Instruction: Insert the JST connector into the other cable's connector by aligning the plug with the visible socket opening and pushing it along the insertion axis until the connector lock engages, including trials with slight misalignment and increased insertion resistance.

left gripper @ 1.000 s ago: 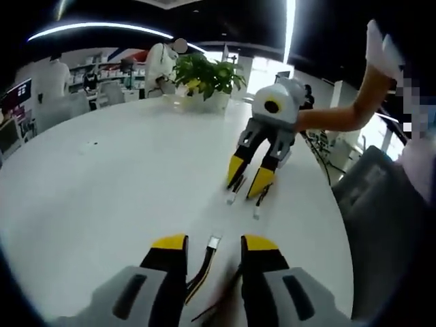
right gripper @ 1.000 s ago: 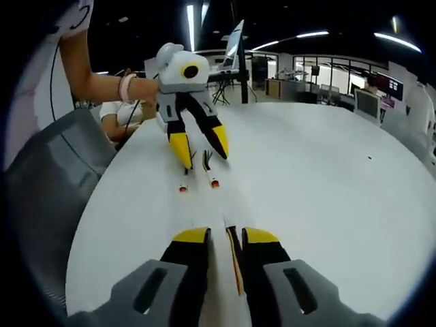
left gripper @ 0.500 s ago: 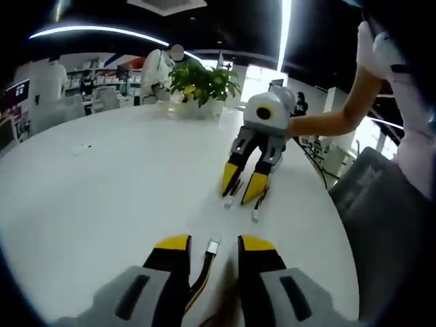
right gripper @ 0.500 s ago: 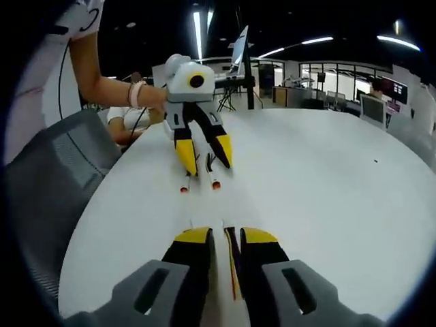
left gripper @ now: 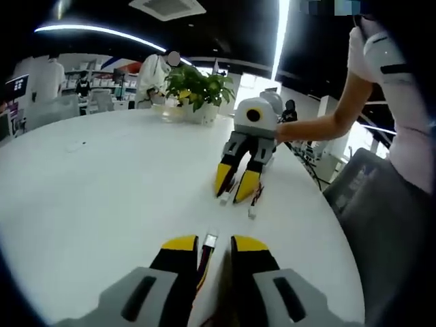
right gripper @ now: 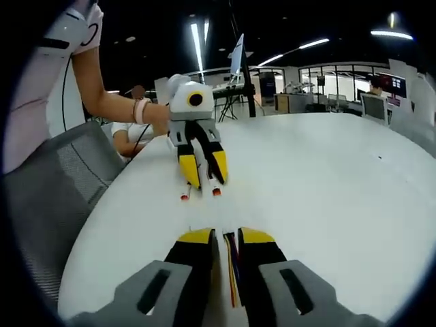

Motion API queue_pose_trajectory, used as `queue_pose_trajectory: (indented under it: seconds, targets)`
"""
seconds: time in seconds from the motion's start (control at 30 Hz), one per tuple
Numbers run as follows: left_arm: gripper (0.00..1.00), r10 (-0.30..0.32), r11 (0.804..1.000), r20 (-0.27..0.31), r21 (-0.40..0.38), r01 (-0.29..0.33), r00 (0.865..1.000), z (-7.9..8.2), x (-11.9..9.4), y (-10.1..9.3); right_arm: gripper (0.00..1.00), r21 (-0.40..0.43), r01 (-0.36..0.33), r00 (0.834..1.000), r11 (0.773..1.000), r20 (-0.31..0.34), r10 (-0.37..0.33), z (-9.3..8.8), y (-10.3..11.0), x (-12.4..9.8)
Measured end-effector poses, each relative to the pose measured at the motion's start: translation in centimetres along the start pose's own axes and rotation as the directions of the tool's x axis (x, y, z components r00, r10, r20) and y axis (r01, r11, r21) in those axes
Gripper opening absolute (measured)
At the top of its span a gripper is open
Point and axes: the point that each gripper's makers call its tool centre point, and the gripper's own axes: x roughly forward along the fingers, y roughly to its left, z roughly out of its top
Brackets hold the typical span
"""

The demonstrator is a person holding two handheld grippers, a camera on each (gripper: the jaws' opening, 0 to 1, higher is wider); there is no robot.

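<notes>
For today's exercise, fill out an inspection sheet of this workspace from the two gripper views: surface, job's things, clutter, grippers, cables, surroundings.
Surface: round white glossy table, mostly bare.
Job's things: small white JST connector between the left gripper's tips; the other cable's end by the right gripper is too small to judge.
Clutter: green potted plant at the far edge; small dark specks on the table.
Grippers: left gripper nearly closed around its cable; right gripper narrow around its wires; grip unclear in both.
Cables: thin multicoloured wires run between the right gripper's jaws.
Surroundings: grey mesh chair, open office with ceiling strip lights, people in the background.
</notes>
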Motion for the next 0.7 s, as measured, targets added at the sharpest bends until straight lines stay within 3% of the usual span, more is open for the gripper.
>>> queue_pose_trajectory:
  seconds: [0.7]
  targets:
    - [0.06,0.039,0.997,0.059,0.063,-0.042,0.998,0.37,0.13,-0.31,0.08,-0.014,0.012,1.000,1.000,0.002,-0.012,-0.11,0.04,-0.13]
